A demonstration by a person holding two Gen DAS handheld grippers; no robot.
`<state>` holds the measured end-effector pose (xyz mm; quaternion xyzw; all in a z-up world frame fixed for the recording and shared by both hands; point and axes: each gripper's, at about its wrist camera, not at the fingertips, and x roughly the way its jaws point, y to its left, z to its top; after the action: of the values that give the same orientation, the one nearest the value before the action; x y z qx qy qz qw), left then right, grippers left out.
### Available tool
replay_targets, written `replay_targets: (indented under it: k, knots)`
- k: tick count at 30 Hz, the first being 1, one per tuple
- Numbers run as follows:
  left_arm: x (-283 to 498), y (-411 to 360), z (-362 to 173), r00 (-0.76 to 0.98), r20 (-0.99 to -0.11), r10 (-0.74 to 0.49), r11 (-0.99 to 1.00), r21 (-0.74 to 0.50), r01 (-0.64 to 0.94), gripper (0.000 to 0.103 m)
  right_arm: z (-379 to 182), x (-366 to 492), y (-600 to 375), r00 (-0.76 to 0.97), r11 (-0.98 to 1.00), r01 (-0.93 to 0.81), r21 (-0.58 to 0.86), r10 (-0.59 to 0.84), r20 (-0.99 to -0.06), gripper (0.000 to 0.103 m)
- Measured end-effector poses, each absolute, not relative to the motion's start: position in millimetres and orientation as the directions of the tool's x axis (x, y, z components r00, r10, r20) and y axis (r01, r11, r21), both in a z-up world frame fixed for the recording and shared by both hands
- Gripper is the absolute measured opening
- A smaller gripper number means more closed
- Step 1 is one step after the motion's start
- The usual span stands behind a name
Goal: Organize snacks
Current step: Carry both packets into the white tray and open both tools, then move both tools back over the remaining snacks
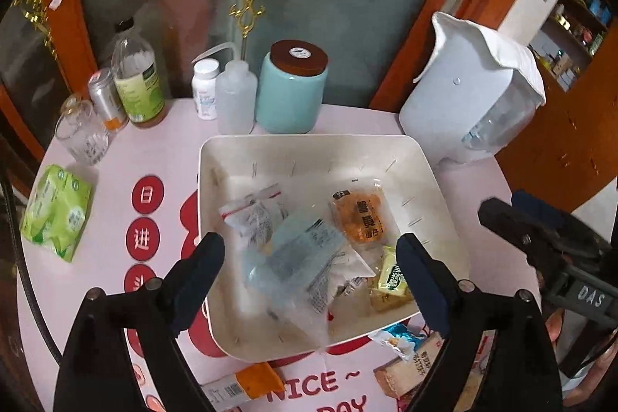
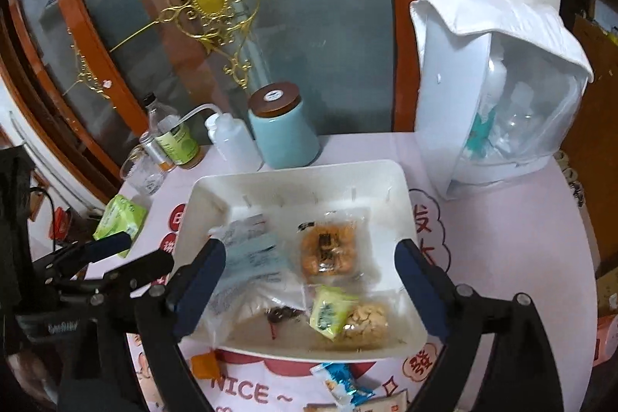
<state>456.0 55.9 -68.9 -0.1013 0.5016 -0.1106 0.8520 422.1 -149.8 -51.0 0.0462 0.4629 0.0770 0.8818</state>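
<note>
A white basket [image 1: 309, 141] stands mid-table with several snack packets inside: an orange packet [image 1: 361, 215], a clear bluish packet [image 1: 297, 257], a red-striped zip bag [image 1: 251, 211] and a yellow-green packet [image 1: 392, 280]. My left gripper [image 1: 311, 273] hangs open over the basket's near-left part, nothing between its pads. My right gripper [image 2: 311, 280] is open over the near side of the basket [image 2: 301, 172], above the yellow-green packet [image 2: 328, 311] and a cookie packet [image 2: 367, 323], gripping nothing. In front of the basket lie a blue packet [image 1: 401, 338], an orange-ended stick [image 1: 251, 383] and a beige packet [image 1: 405, 369].
Behind the basket stand a teal jar [image 1: 291, 91], a squeeze bottle [image 1: 235, 95], a pill bottle [image 1: 206, 87], a green-labelled bottle [image 1: 139, 80] and a glass [image 1: 83, 134]. A green tissue pack [image 1: 56, 211] lies left. A white lined bin [image 1: 471, 95] stands at the back right.
</note>
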Motion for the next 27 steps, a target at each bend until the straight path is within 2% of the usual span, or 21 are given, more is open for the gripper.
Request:
replay_targets:
  k: [14, 27]
  knots:
    - [406.3, 81.6, -50.1, 0.492, -0.837, -0.238, 0.969, -0.242, 0.057, 0.09, -24.7, 369.4, -141.7, 0.558, 0.975, -0.18, 0.128, 0.208, -0.803, 0.09]
    - [309.8, 86.6, -14.2, 0.519, -0.826, -0.219, 0.975, -0.204, 0.088, 0.09, 8.9, 278.9, -155.9, 0.597, 0.971, -0.23, 0.062, 0.192, -0.779, 0.09]
